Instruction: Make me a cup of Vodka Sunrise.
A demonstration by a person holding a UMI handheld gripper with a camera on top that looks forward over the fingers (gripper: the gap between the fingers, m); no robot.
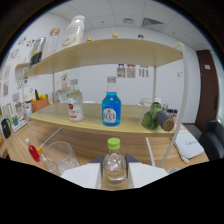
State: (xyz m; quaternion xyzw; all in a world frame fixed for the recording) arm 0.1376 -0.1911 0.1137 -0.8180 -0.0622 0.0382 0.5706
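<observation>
Claw (114,172) is gripping small clear green-capped bottle (114,162) upright between its fingers, with empty clear glass (59,155) sitting just ahead-left on worktop (20,150).

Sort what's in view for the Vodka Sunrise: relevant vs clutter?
Relevant, as far as I can judge:
gripper, closed on the green-capped clear bottle
empty glass
small red bottle
clear bottle with a red-and-white label

Clutter, probably:
blue bottle
green bottle lying on its side
white bottle on the top shelf
</observation>
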